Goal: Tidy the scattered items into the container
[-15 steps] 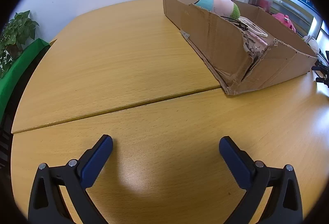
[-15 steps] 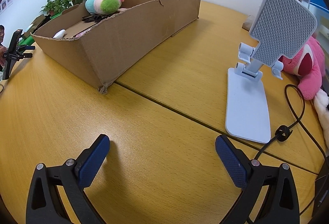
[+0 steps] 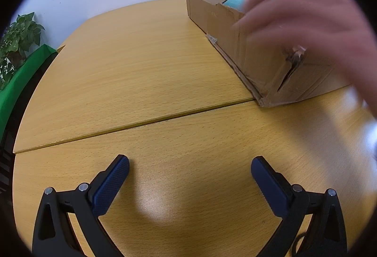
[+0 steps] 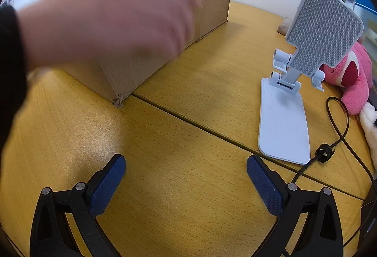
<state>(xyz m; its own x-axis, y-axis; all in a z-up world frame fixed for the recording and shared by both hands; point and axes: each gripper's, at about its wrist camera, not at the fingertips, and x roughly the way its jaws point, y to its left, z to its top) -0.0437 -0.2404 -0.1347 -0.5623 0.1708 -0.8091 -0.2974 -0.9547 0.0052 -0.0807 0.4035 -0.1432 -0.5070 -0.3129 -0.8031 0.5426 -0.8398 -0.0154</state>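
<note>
Fingers of both grippers (image 3: 189, 172) (image 4: 186, 169) spread wide, empty; blurred bare hand (image 4: 110, 23) blocks the cardboard box (image 3: 238, 45).

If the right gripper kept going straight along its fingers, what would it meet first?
The right gripper would likely cross bare table and pass between the cardboard box and the phone stand; depth is unclear.

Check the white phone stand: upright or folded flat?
Upright. The phone stand has its base flat on the table and its grey textured plate raised on the hinged neck.
</note>
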